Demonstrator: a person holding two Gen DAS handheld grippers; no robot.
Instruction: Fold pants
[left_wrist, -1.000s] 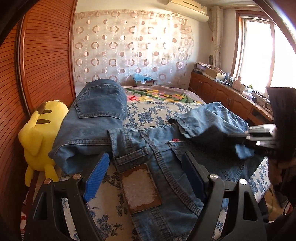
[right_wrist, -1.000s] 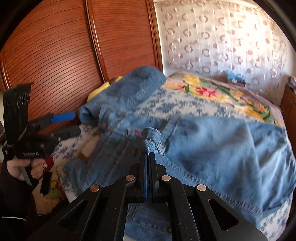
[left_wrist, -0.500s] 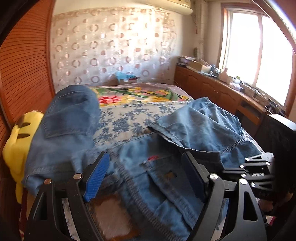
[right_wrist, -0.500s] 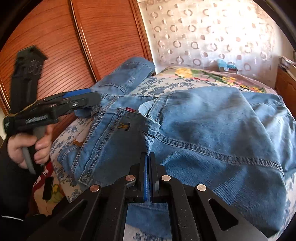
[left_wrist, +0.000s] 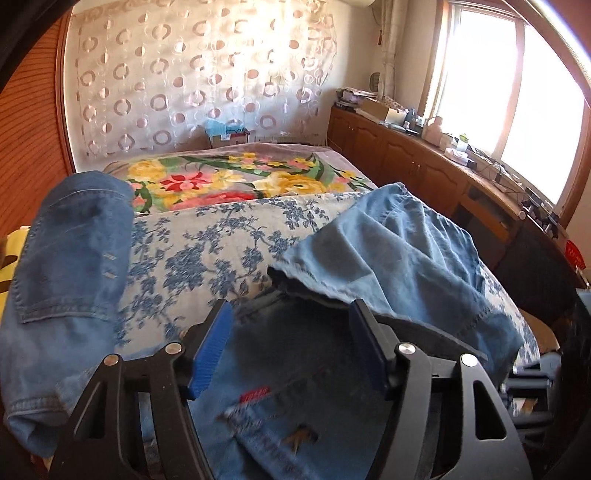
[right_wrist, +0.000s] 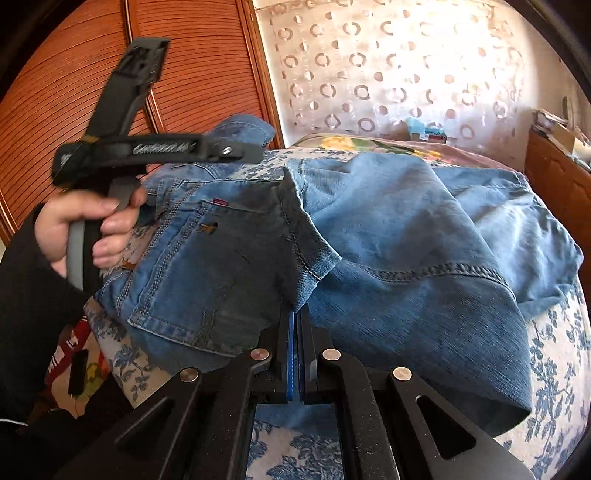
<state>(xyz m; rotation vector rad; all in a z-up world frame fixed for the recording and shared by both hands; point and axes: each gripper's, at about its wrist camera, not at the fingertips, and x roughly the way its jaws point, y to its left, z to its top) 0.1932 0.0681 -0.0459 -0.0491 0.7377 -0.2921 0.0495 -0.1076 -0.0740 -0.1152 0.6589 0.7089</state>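
Blue jeans (left_wrist: 399, 258) lie crumpled on the bed, one leg (left_wrist: 70, 240) stretched away at the left. My left gripper (left_wrist: 290, 321) hovers over the seat part by the red tag (left_wrist: 255, 395). Its jaws are closing, with denim lying below and between the blue pads (left_wrist: 210, 343) but not pinched. In the right wrist view a hand holds the left gripper (right_wrist: 243, 151) above the waistband. My right gripper (right_wrist: 295, 321) is shut on a seamed fold of the jeans (right_wrist: 406, 221), low against the bed.
The bed has a blue-flowered sheet (left_wrist: 221, 240) and a bright flowered blanket (left_wrist: 221, 177) behind it. A yellow plush toy (left_wrist: 11, 243) lies at the left edge. Slatted wooden wardrobe doors (right_wrist: 184, 74) stand to the left, low wooden cabinets (left_wrist: 424, 158) under the window to the right.
The left gripper has swung right across the jeans, past the brown waist patch, and its jaws have narrowed. The right gripper has lowered its denim fold toward the bed.
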